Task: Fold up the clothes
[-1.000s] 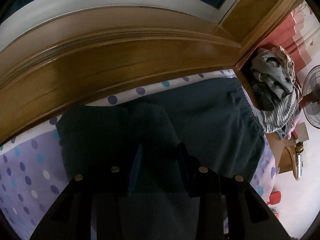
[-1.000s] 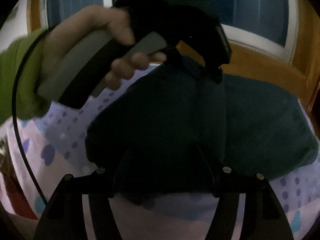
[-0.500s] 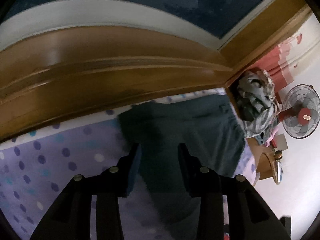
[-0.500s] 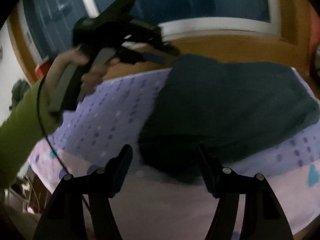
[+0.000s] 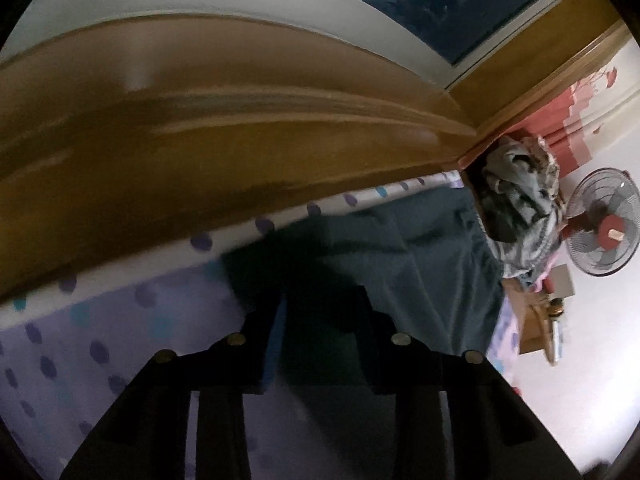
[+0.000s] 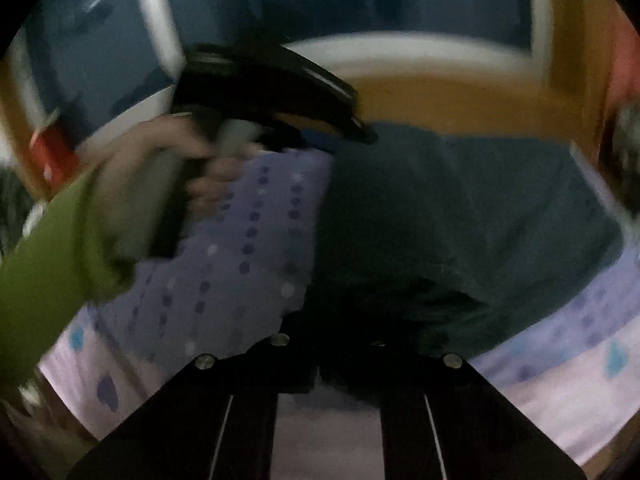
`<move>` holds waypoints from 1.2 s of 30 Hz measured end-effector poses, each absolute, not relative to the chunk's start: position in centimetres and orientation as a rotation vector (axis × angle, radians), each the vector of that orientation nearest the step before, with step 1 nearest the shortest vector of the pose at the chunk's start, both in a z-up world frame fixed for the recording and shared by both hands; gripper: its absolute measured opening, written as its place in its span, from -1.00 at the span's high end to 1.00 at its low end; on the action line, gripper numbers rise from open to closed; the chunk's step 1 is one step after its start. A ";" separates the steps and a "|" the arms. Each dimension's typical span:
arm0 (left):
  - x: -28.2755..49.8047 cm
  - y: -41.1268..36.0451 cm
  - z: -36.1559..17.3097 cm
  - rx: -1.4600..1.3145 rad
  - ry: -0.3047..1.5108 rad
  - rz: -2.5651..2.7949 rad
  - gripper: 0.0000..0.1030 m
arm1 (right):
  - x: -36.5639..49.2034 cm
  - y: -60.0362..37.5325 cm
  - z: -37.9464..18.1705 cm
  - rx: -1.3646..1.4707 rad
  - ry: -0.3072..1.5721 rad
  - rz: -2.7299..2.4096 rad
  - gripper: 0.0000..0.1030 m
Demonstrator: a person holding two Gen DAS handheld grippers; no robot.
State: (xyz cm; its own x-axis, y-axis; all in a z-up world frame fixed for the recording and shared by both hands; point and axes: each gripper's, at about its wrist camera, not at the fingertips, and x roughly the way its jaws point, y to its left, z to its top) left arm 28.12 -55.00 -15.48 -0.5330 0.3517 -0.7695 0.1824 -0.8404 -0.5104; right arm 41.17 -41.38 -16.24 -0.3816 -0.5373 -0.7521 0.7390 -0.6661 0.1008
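Wooden panelling (image 5: pixel 208 152) runs along the far side of a bed covered by a lilac polka-dot sheet (image 5: pixel 132 320); a window (image 6: pixel 280 4) sits above the panelling. One dark teal garment (image 6: pixel 460 216) lies on the sheet, spread toward the right end of the bed.

Left gripper (image 5: pixel 320 300): tilted down over the garment's left edge. Its jaws are closing, with a gap visible between them and dark cloth lying in that gap. Whether the pads press on the cloth cannot be told. In the right wrist view a hand (image 6: pixel 172 160) in a green sleeve (image 6: pixel 48 264) holds this gripper at the garment's far left corner.

Right gripper (image 6: pixel 344 320): jaws drawn together at the garment's near edge. Dark bunched cloth sits at the fingertips; the area is dim and blurred.

Beyond the bed's right end: a pile of clothes (image 5: pixel 516 208) and a standing fan (image 5: pixel 604 224).
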 end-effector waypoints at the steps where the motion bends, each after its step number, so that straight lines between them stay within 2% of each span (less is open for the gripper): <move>1: 27.6 -54.9 -15.4 -1.467 -0.828 2.537 0.46 | 41.4 -41.2 -16.1 1.009 0.345 -2.084 0.86; 3: 27.2 -55.1 -15.5 -1.467 -0.808 2.536 0.48 | 41.7 -41.0 -16.6 1.029 0.367 -2.069 0.86; 8: 28.3 -56.0 -14.9 -1.404 -0.779 2.530 0.48 | 40.9 -40.4 -19.7 1.175 0.286 -2.030 0.87; 15: 31.1 -58.4 -13.6 -1.325 -0.833 2.605 0.48 | 41.3 -40.9 -20.8 1.171 0.434 -1.969 0.86; 22: 32.9 -58.0 -12.4 -1.277 -0.849 2.532 0.48 | 42.7 -39.8 -16.0 0.973 0.484 -2.089 0.85; 23: 32.8 -57.5 -12.3 -1.262 -0.845 2.518 0.48 | 42.6 -40.5 -15.5 0.934 0.487 -2.113 0.82; 25: 32.0 -56.3 -12.5 -1.265 -0.814 2.493 0.47 | 42.6 -41.9 -14.5 0.855 0.492 -2.160 0.62; 26: 31.5 -55.6 -12.6 -1.267 -0.798 2.481 0.47 | 42.3 -42.0 -14.5 0.848 0.483 -2.176 0.44; 29: 29.9 -54.0 -13.2 -1.280 -0.750 2.460 0.47 | 41.4 -42.0 -15.3 0.872 0.438 -2.201 0.08; 36: 26.4 -54.7 -15.3 -1.361 -0.755 2.564 0.47 | 40.6 -40.6 -19.9 1.044 0.425 -2.186 0.04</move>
